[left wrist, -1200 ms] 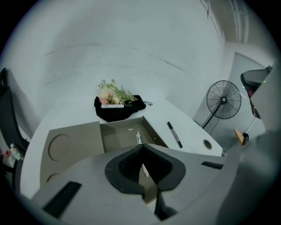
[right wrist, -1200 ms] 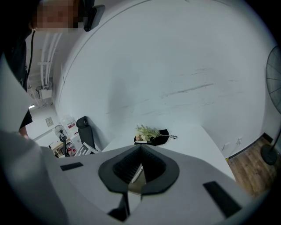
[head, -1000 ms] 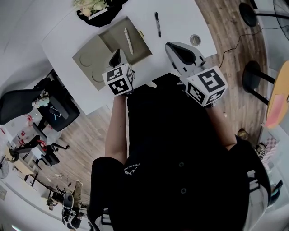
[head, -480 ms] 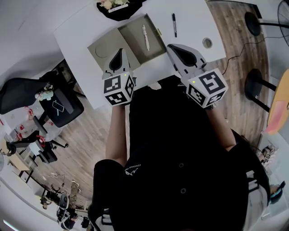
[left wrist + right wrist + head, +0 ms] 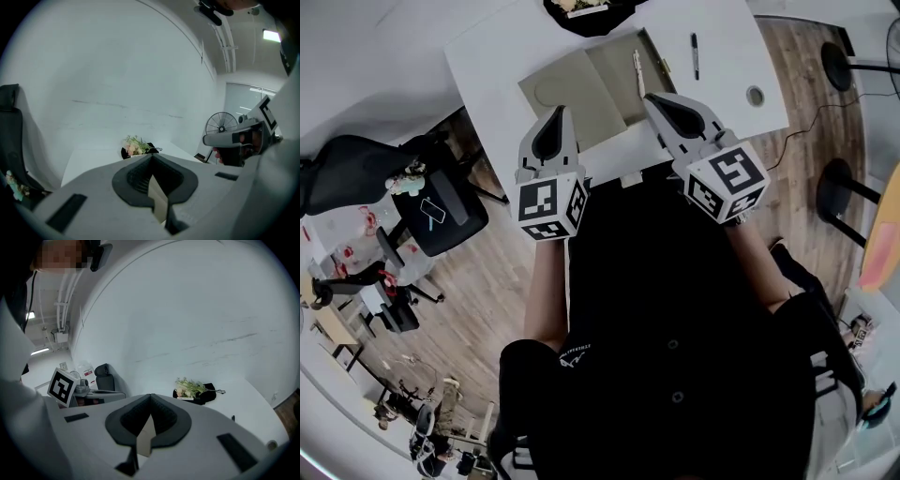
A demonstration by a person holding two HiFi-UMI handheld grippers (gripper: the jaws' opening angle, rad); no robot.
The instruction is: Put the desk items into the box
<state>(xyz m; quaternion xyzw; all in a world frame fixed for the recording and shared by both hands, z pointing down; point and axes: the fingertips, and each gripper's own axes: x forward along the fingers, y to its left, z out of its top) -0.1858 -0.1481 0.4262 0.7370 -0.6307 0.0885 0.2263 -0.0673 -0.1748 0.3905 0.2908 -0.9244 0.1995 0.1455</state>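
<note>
The left gripper (image 5: 557, 112) and right gripper (image 5: 652, 97) hover by the open box (image 5: 572, 89), their fingers (image 5: 136, 178) pressed together and empty. A pen (image 5: 637, 73) lies inside the box, and a black marker (image 5: 695, 54) waits on the tabletop (image 5: 506, 47). Reaching in with the fingers closed could roll the marker away.

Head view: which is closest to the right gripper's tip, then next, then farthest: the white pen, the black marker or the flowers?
1. White pen, inside the open box, just ahead of the right gripper.
2. Black marker, on the table, right of the box.
3. Flowers, at the table's far edge, beyond the box.
</note>
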